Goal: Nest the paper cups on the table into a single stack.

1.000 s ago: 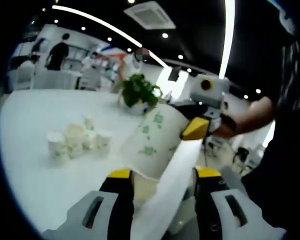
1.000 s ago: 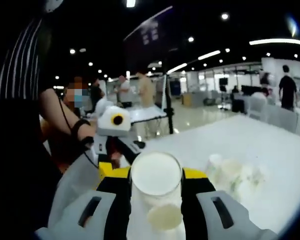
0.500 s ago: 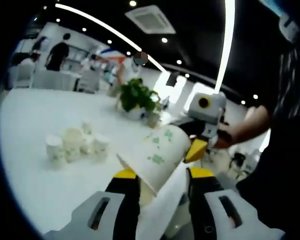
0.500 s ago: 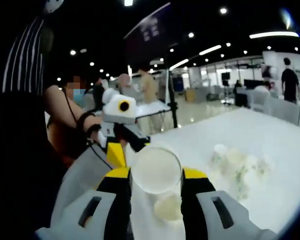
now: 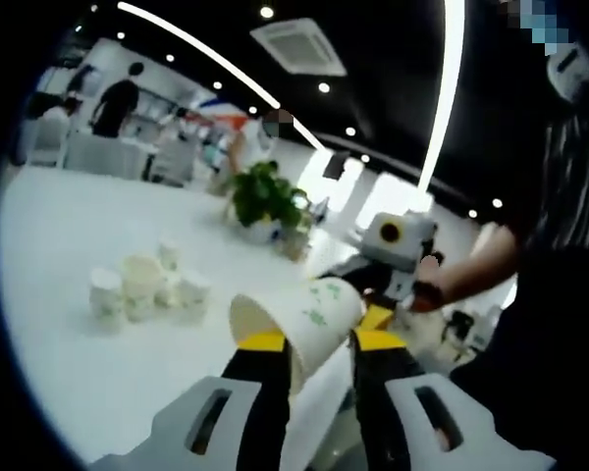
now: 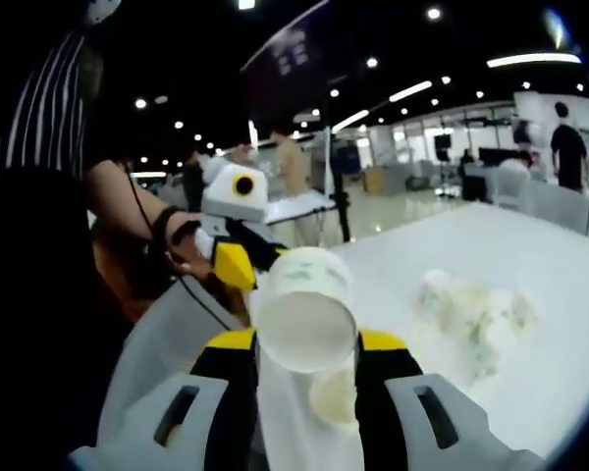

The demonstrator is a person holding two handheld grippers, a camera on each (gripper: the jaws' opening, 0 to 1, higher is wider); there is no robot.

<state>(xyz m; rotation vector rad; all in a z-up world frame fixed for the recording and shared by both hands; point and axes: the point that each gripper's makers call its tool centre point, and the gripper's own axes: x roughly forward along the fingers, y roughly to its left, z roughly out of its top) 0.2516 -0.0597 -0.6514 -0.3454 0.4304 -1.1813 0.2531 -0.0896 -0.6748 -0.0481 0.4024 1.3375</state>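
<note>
Both grippers' fingers closed on paper cups (image 5: 299, 319)

We see a potted green plant (image 5: 263, 196) standing at the far edge of the white table (image 5: 49, 255). Beyond the plant, to its left, a person in dark clothes (image 5: 113, 101) stands with their back to us near white chairs (image 5: 98, 155). Above the plant, a long light strip (image 5: 211, 59) runs across the dark ceiling, with a square ceiling vent (image 5: 296, 45) just beside it. In the right gripper view, another person in dark clothes (image 6: 567, 152) stands past the table's far end.
</note>
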